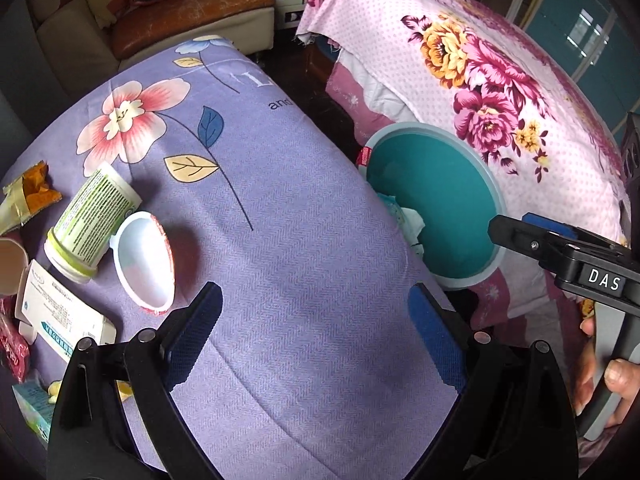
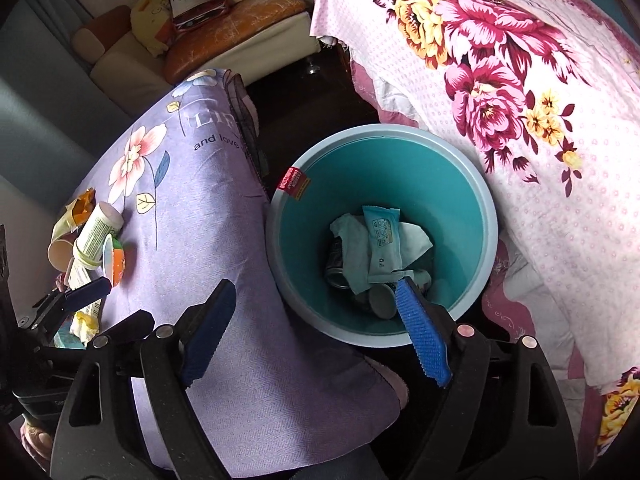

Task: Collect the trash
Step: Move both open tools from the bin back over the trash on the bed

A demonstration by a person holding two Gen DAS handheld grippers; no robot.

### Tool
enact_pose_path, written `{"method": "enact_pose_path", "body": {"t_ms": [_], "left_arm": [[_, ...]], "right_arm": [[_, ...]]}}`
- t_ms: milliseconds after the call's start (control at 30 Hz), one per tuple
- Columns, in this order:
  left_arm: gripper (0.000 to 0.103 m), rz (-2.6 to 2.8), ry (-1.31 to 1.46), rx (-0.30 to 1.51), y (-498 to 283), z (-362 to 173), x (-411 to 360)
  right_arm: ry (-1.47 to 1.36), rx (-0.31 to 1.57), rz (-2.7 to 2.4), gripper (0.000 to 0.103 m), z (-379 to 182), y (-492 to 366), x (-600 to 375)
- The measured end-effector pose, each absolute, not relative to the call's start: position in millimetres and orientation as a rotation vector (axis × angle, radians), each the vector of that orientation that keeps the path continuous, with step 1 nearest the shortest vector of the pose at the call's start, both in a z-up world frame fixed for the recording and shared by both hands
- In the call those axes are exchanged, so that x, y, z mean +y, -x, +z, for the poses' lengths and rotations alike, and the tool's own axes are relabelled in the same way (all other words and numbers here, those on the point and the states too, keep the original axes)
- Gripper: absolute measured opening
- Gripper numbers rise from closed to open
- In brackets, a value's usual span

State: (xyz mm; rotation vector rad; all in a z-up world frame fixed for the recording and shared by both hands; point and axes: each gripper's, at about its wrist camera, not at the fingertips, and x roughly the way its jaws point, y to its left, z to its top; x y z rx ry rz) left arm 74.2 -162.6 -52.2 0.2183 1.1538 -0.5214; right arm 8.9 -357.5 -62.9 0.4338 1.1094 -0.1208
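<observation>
A teal trash bin (image 2: 472,216) stands on the floor between two cloth-covered surfaces; it also shows in the left wrist view (image 1: 440,200). It holds tissues, a pale blue wrapper (image 2: 382,244) and cans. My right gripper (image 2: 316,330) is open and empty above the bin's near rim. My left gripper (image 1: 316,338) is open and empty over the purple cloth (image 1: 280,208). Trash lies to its left: a green-labelled bottle (image 1: 94,222), a white cup (image 1: 144,258), a white box (image 1: 60,316) and an orange wrapper (image 1: 30,192).
A pink floral cloth (image 2: 520,92) covers the surface right of the bin. A sofa (image 1: 152,12) with cushions stands at the back. More scraps, a red pack (image 1: 12,348) and a teal box (image 1: 34,408), lie at the purple cloth's left edge.
</observation>
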Motion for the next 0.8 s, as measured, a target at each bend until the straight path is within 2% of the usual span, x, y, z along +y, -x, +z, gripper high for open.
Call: {"method": "enact_pose_path", "body": {"t_ms": [500, 800], "left_arm": [[0.094, -0.273, -0.055, 1.134, -45, -28, -15], [0.094, -0.069, 0.189, 1.16, -37, -30, 97]], "right_arm": [[-0.257, 1.143, 0.076, 0.079, -41, -16, -245], [-0.114, 1.159, 0.198, 0.079, -30, -28, -182]]}}
